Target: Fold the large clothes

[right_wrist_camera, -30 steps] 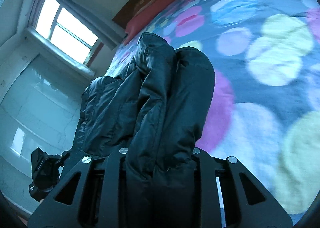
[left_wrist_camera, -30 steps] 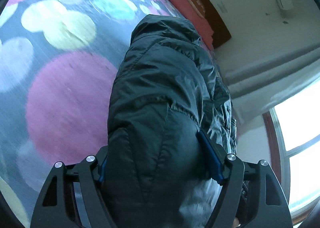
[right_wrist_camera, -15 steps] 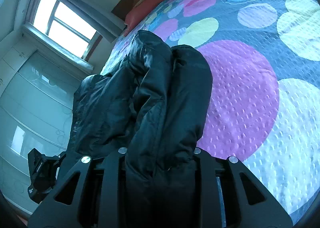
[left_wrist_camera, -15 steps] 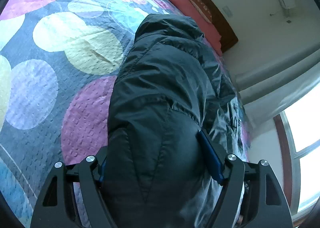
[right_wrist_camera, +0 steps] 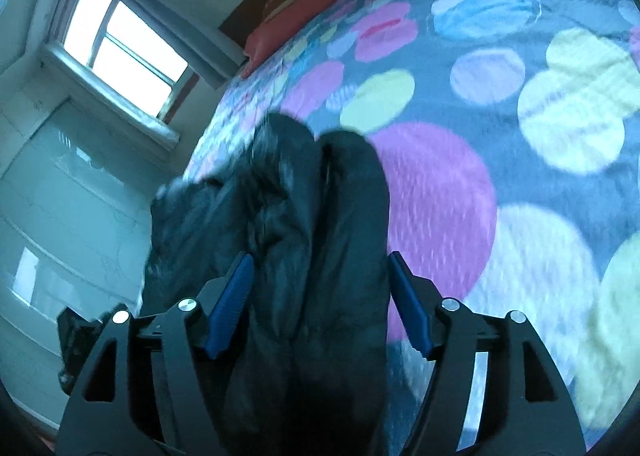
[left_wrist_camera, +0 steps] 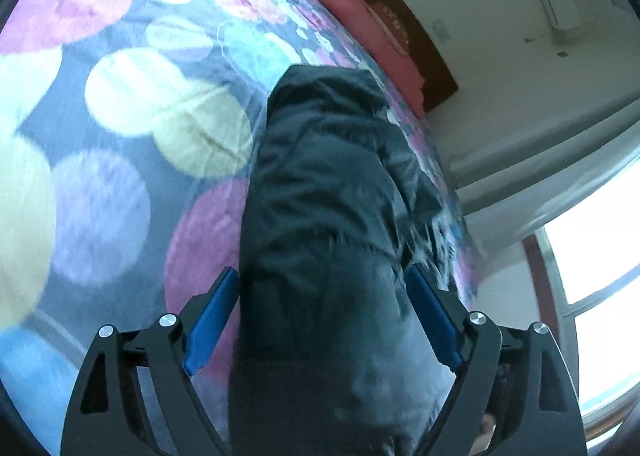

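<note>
The dark puffy coat (left_wrist_camera: 328, 216) lies bunched and partly folded on the spotty bed (left_wrist_camera: 120, 136), reaching out ahead between the wide-open jaws of both the left gripper (left_wrist_camera: 324, 316) and right gripper (right_wrist_camera: 320, 304), so more folding is probably left

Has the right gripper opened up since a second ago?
Yes. The right gripper has spread: its blue pads now stand apart from the jacket, with the bedspread showing beside them.

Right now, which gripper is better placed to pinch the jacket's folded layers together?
Right, probably. The right gripper is open around both folds of the jacket; the left gripper is open around one bulky roll.
</note>
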Demonstrator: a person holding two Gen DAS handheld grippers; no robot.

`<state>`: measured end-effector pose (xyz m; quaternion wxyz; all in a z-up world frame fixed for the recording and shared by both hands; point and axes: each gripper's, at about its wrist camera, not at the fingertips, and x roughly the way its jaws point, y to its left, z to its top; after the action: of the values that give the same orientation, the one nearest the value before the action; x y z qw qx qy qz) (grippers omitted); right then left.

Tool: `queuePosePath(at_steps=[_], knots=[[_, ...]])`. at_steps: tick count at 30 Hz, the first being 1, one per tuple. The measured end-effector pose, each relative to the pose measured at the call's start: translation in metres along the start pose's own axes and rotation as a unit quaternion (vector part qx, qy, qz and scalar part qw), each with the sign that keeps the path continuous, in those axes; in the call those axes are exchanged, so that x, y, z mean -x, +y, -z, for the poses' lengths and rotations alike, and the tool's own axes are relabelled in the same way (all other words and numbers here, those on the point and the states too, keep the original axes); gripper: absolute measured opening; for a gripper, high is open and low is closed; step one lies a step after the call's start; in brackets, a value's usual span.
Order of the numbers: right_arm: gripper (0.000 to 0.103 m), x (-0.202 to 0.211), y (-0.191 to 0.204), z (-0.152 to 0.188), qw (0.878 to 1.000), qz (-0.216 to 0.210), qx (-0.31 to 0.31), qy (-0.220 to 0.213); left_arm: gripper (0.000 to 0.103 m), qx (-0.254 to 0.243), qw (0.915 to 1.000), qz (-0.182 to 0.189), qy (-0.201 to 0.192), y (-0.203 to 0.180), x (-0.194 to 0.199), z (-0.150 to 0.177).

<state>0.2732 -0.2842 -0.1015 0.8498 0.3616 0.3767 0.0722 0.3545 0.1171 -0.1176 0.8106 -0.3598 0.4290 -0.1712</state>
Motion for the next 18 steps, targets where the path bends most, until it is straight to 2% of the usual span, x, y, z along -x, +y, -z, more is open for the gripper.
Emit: queuePosePath(at_steps=[2, 8, 9, 11, 14, 16, 18], knots=[[0.073, -0.008, 0.002, -0.012, 1.0, -0.002, -0.001, 0.002, 0.084, 0.004, 1.0, 0.001, 0.007, 0.0, -0.012, -0.01], [0.07, -0.046, -0.001, -0.039, 0.999, 0.0, -0.015, 0.029, 0.084, -0.007, 0.999, -0.04, 0.019, -0.011, -0.046, -0.025], [0.052, -0.055, -0.002, -0.04, 0.999, 0.009, -0.011, 0.04, 0.084, -0.018, 0.9982, -0.053, 0.022, -0.013, -0.05, -0.026], [0.03, -0.068, -0.008, -0.039, 0.998, 0.018, -0.018, 0.06, 0.083, -0.033, 0.996, -0.078, 0.027, -0.016, -0.058, -0.026], [0.024, -0.078, -0.012, -0.035, 0.997, 0.026, -0.02, 0.063, 0.083, -0.047, 0.9931, -0.103, 0.031, -0.018, -0.072, -0.029], [0.024, -0.081, -0.014, -0.033, 0.998, 0.023, -0.024, 0.059, 0.083, -0.059, 0.9906, -0.119, 0.034, -0.019, -0.08, -0.029], [0.025, -0.077, -0.016, -0.032, 0.998, 0.015, -0.029, 0.053, 0.083, -0.059, 0.9905, -0.118, 0.039, -0.018, -0.084, -0.032]])
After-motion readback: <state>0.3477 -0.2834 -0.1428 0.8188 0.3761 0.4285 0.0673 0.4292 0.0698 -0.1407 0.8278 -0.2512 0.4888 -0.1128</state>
